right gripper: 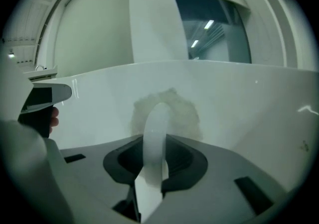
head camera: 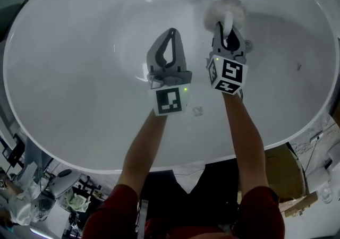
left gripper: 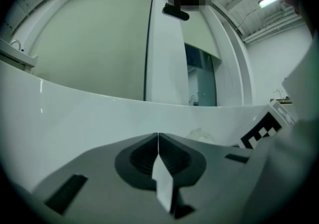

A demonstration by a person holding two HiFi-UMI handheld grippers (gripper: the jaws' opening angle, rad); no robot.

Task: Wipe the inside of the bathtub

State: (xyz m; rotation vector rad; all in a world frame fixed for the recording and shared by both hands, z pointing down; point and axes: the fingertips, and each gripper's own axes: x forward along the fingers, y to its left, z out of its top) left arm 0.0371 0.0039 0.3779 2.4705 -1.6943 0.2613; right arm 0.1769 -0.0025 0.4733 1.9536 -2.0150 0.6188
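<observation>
- My right gripper [head camera: 229, 35] is clamped on the white handle [head camera: 228, 22] of the wiper. In the right gripper view the handle stands pinched between the jaws and arches forward.
- The fluffy pad [head camera: 226, 10] sits straight ahead of those jaws, just past the tips, low on the far wall of the bathtub [head camera: 69, 73].
- From the right gripper view the pad [right gripper: 185, 113] looks to be touching that wall, though I can't see the contact line itself.
- The handle's long axis runs in line with the gripper. I judge that a push along the jaws would press the pad in, and a sideways swing would drag it across.
- My left gripper [head camera: 171, 33] is clenched on nothing. The left gripper view shows its jaws meeting in a thin seam with nothing between them.
- It hangs just to the left of the right gripper, clear of the pad, over the tub floor.
- The right hand is the nearer one and the working one, with bare wall on both sides of the pad.
</observation>
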